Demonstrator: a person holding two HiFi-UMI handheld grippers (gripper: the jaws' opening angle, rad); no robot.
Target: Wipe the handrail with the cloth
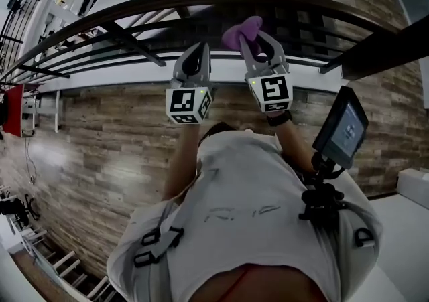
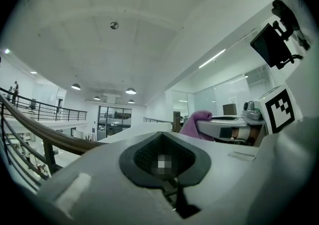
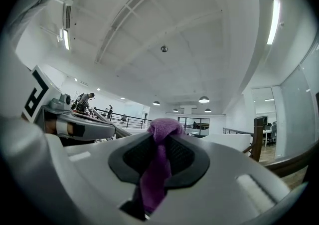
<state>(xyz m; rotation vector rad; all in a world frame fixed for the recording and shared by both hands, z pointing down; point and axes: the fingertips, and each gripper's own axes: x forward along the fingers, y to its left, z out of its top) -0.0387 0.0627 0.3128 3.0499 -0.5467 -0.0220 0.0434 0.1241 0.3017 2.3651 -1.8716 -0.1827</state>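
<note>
Near handrail (image 1: 134,9), right gripper (image 1: 259,37) clamps purple cloth (image 1: 242,30).

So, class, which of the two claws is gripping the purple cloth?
The right claw, shut on the purple cloth, which pokes out past its tips; the left claw beside it is shut on nothing.

The left hand-held gripper (image 1: 194,59) lies beside the right hand-held gripper (image 1: 257,41), both before the handrail (image 1: 134,10). The cloth (image 1: 241,31) sits in the right one's jaws.

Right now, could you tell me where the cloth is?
Head view, upper centre: the cloth is clamped in the right tongs, by the dark handrail.
</note>
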